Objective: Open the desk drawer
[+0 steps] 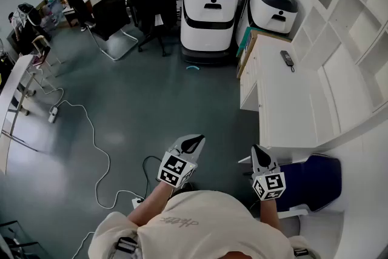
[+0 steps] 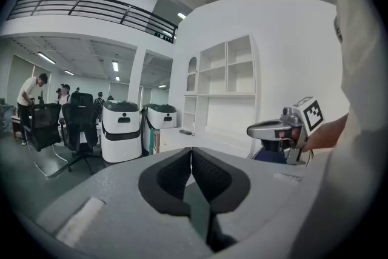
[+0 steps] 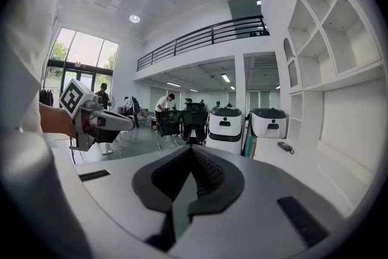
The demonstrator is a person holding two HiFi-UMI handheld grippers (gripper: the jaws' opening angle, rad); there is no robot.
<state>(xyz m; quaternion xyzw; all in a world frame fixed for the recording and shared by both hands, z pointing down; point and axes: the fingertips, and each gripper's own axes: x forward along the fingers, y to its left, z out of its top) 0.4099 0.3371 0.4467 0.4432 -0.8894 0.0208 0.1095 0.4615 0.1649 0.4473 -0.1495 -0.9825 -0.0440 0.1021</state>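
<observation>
Both jaws are pressed together with nothing in them: left gripper (image 1: 195, 141) and right gripper (image 1: 259, 154) are just held out low in front of the person, side by side over the floor. The desk (image 1: 291, 107) is off to the right, its drawer (image 1: 247, 84) shut, neither gripper touching it.

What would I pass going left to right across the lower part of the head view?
White floor cable → left claw, shut → right claw, shut → blue chair seat.
</observation>
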